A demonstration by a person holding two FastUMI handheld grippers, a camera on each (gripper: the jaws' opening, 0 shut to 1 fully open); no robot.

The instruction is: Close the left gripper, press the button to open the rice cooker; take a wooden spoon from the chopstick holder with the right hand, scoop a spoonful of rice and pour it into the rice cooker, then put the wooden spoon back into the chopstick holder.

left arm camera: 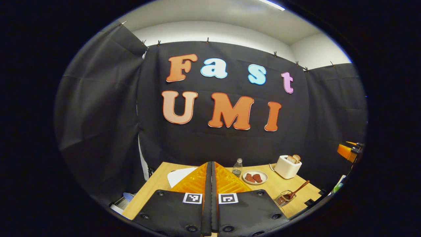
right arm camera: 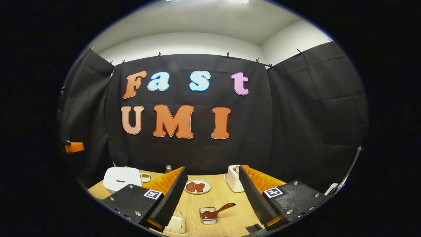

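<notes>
My left claw is pressed fully together, its two fingers meeting edge to edge with nothing between them, and it hangs above the near part of the wooden table. My right claw stands wide, its fingers well apart and empty, also raised over the table. I take the plate of brown pieces as my landmark, since it sits mid-table in both views. In the right gripper view, the white rice cooker stands to the left of the plate with its lid down, partly behind my left-hand finger, and a small dish sits just beside it. The chopstick holder, a small wire basket, lies nearer to me than the plate, and the wooden spoon rests in it with its handle slanting up to the right. The white toaster stands just right of the plate, and a clear bottle stands behind and left of it. In the left gripper view the holder and spoon lie to the right of the plate and nearer, the toaster behind and right, the bottle just left.
</notes>
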